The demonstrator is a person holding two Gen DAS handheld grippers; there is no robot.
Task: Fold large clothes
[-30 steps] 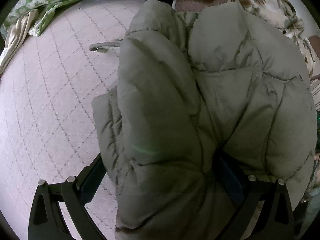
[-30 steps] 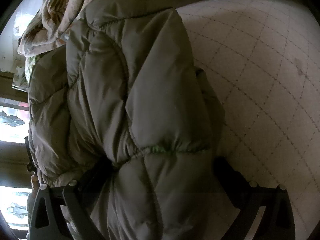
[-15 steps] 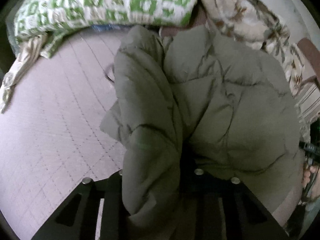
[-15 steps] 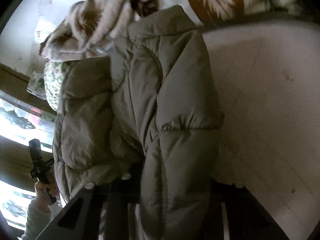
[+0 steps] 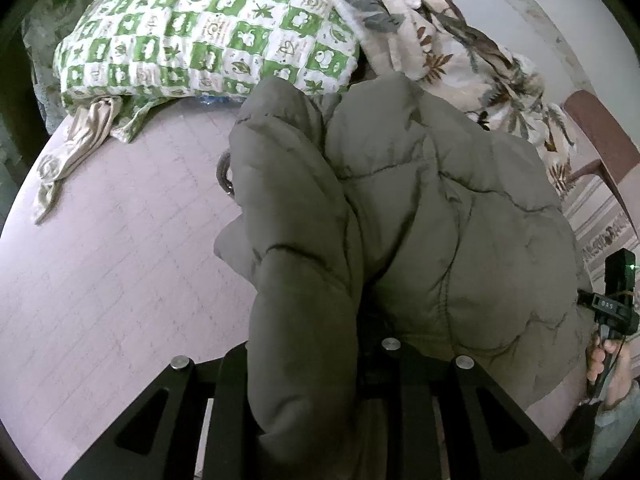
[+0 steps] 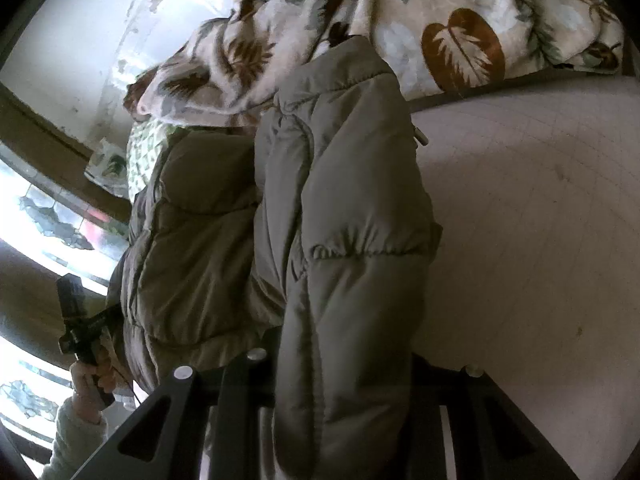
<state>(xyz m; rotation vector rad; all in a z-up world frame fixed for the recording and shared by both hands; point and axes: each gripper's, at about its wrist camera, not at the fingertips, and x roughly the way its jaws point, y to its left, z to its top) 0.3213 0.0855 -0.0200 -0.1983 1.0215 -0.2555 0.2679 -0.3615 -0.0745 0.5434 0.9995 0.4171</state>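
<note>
Left wrist: both tools clamp the jacket

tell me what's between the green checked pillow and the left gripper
In the left wrist view, the puffy jacket fills the stretch from the pillow down to the left gripper, whose jaws pinch a fold of it.

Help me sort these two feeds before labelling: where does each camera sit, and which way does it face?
Left wrist: on the left gripper, looking down along its fingers at the jacket, bed and pillow; the other hand shows.
Right wrist: on the right gripper, facing the jacket and quilt; the other hand shows.
Shared: jacket, bed, quilt.
</note>
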